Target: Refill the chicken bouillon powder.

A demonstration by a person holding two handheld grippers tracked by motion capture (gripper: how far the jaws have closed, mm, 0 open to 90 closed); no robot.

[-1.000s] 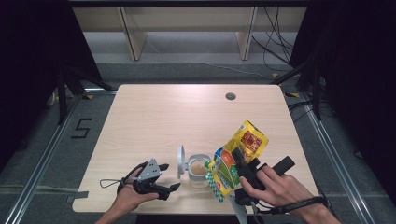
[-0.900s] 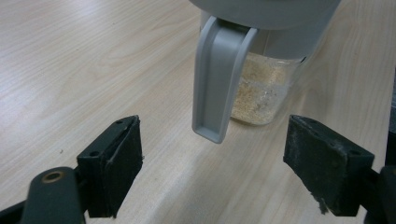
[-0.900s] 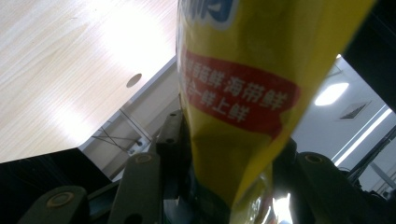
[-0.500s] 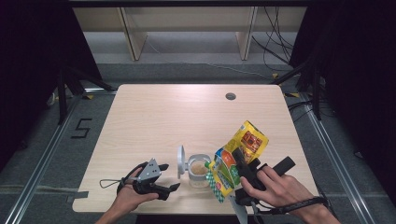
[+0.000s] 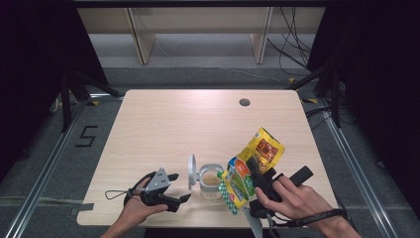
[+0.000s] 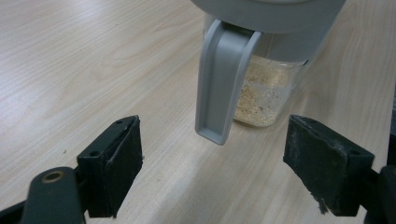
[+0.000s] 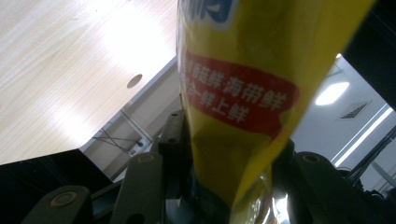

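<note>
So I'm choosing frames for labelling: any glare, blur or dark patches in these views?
High view: table evenly lit, surroundings dark. Left gripper view: sharp on the jar, soft shadows beneath it. Right gripper view: yellow bag close and slightly soft, ceiling lights glaring beside it, bright patches on the wood.

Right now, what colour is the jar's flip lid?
Grey; the lid stands open on the jar, clearest in the left gripper view.

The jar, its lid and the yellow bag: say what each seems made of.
Jar: clear plastic or glass; pale crumbs show through. Lid: matte grey plastic, moulded tab. Yellow bag: glossy printed film, creased and shiny, clamped in the right gripper.
</note>
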